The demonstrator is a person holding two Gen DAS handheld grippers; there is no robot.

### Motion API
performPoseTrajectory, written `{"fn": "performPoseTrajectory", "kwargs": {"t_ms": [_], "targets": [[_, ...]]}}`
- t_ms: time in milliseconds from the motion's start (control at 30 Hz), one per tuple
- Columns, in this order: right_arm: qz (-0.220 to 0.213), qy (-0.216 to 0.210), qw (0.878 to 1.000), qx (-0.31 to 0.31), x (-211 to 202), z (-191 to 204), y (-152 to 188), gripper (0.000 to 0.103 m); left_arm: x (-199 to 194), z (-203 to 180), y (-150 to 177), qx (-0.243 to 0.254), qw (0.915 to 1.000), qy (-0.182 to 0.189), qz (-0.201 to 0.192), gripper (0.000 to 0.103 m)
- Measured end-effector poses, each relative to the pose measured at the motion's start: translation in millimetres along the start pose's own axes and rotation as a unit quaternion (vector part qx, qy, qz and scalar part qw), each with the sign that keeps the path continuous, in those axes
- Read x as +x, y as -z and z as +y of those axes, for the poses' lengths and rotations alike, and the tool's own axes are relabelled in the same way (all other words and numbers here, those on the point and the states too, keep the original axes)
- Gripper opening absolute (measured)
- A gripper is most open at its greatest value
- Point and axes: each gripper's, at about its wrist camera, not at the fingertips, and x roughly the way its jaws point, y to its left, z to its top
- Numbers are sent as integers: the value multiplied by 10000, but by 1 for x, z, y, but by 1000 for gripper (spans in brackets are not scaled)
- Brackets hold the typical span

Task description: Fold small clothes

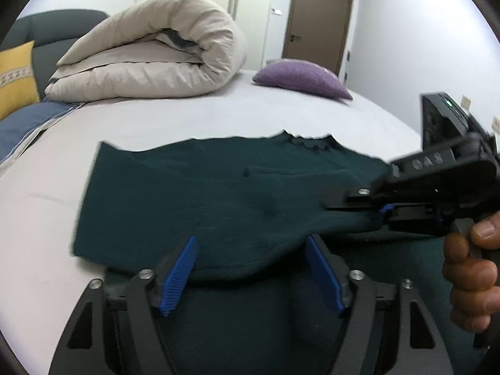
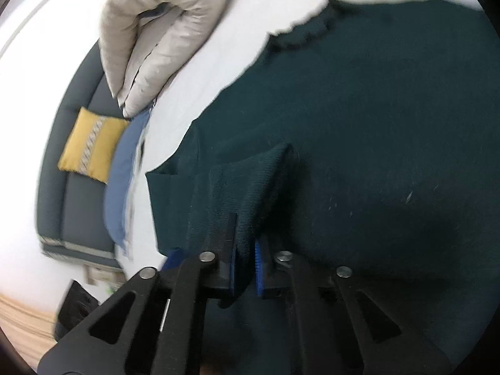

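Observation:
A dark green knit garment (image 1: 218,193) lies spread on the white bed; it also fills the right wrist view (image 2: 375,125). My left gripper (image 1: 250,268) is open, its blue pads on either side of the garment's near edge, gripping nothing. My right gripper (image 2: 245,250) is shut on a pinched fold of the garment and lifts it slightly. It also shows in the left wrist view (image 1: 375,206), entering from the right, held by a hand (image 1: 472,265).
A rolled beige duvet (image 1: 150,53) lies at the far side of the white bed (image 1: 218,115), a purple cushion (image 1: 300,78) to its right. A yellow cushion (image 1: 15,75) rests on a grey sofa at left. A brown door (image 1: 315,22) stands behind.

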Motion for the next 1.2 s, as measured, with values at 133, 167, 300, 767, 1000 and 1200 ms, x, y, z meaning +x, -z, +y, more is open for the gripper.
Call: {"fn": "performPoseTrajectory", "kwargs": {"t_ms": [133,167,300,767,1000,1200], "targets": [[-352,376,9978,-427,-37,0,-6,7,-15,34,-7,-373,9993,8,-102,76],[-391,446,9971,-481,-46,-2,-6,7,-16,44,-10,-468,9988,-10,-106,76],[-597,801,9929,-648,-72,-17,-11,7,-13,96,-25,-1050,9938,-341,-98,76],[-674,1028,9913,-467,-75,-73,-4,7,57,130,-65,-867,9919,-717,594,75],[-675,1042,9910,-509,-71,-75,-6,7,92,124,-87,-632,9915,-790,821,57],[-653,1093,9901,-582,-68,-77,-5,7,124,123,-93,-517,9882,-981,1058,40]]}}
